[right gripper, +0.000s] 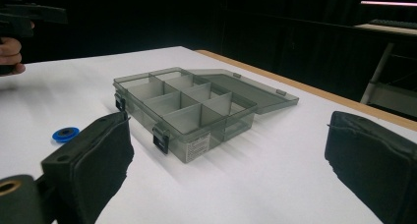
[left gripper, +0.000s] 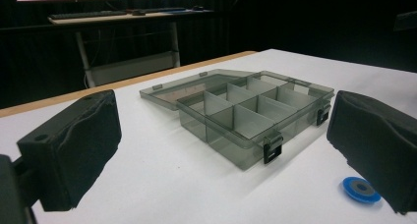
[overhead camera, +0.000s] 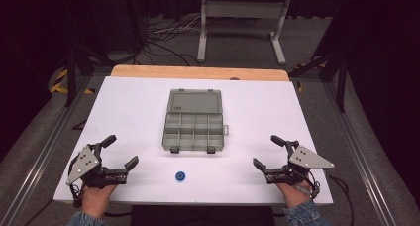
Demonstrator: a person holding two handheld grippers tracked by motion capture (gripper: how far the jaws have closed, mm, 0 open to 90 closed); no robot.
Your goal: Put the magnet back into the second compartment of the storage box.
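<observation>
Both hand-held grippers, left and right, wide open and empty, flanking blue disc; compartment box beyond, lid open, presumably ready for loading.

Beyond both grippers, a white table with a wooden far edge; behind it grey floor, cables, a white desk frame, darkness around.

Beneath the left gripper and right gripper, a white tabletop. Far ahead of both, a wooden edge strip, then a white desk frame and tangled floor cables.
</observation>
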